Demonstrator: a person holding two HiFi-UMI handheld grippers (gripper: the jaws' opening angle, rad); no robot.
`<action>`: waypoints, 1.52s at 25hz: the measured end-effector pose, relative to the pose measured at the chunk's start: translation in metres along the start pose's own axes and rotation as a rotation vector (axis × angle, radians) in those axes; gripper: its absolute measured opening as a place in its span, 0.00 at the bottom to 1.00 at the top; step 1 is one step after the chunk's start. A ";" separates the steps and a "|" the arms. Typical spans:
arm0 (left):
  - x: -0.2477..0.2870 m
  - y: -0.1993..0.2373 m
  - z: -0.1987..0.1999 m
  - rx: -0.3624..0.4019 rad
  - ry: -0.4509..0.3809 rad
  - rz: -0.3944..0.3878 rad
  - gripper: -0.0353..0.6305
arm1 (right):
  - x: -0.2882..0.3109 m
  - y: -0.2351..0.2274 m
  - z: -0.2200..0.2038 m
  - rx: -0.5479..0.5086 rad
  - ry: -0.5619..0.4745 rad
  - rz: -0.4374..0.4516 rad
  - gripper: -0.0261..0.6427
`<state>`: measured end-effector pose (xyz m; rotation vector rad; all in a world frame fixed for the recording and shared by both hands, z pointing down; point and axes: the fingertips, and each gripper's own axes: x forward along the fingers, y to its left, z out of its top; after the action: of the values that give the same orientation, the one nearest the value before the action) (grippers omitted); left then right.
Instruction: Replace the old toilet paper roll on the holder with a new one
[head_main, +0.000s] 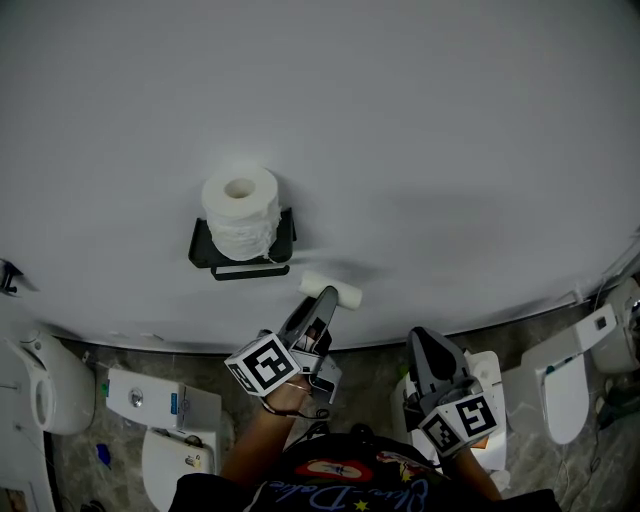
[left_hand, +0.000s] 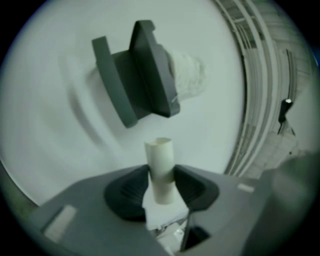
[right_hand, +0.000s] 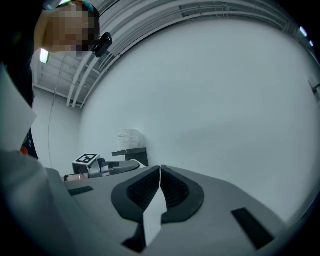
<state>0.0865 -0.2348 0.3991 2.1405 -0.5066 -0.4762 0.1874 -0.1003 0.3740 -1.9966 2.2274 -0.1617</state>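
White wall, holder already loaded, old core in the left gripper.

Plain white wall (head_main: 420, 150) fills most of the head view, and the black holder (head_main: 242, 248) is fixed to it with a full toilet paper roll (head_main: 240, 210) standing on top, its core hole facing the head camera. The left gripper (head_main: 322, 300) is clamped on a bare cardboard tube (head_main: 331, 289); its pads press the tube's lower part and the open end sticks out past the jaw tips toward the wall. In the head view the tube sits below and to the right of the holder, near it but not touching. The right gripper (right_hand: 160, 172) hangs further right, its jaws pressed together with nothing between them.
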 end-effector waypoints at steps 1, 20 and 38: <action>-0.006 -0.003 0.004 0.067 0.002 0.016 0.30 | 0.002 0.001 0.000 -0.002 0.000 0.010 0.06; -0.086 -0.021 0.025 0.900 0.066 0.346 0.30 | 0.030 0.035 -0.007 -0.014 0.021 0.167 0.06; -0.116 -0.027 0.034 0.897 0.024 0.394 0.31 | 0.066 0.124 0.071 -0.440 -0.091 0.651 0.19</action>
<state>-0.0239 -0.1829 0.3761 2.7631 -1.2767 0.0323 0.0719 -0.1513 0.2799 -1.2656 2.8843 0.5175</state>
